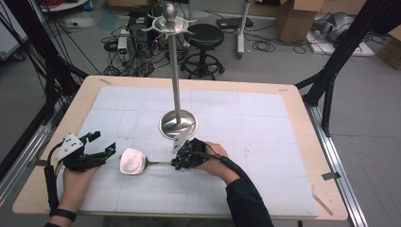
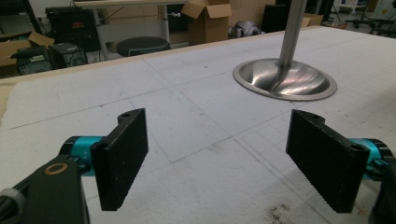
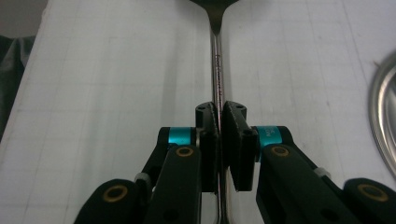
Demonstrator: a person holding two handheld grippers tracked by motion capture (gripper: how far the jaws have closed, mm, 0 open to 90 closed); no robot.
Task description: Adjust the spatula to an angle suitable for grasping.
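From my right gripper view, the ladle's bowl (image 3: 212, 3) is cut off at the top edge, and its handle (image 3: 217, 70) vanishes between the fingers (image 3: 209, 135). The stand's base (image 3: 384, 116) runs past the right edge.

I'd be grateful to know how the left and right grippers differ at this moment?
The left gripper has its jaws wide apart with nothing between them; the right gripper is shut on the ladle handle. The left gripper sits near the table edge; the right gripper is beside the stand base. Both have black jaws with teal fittings.
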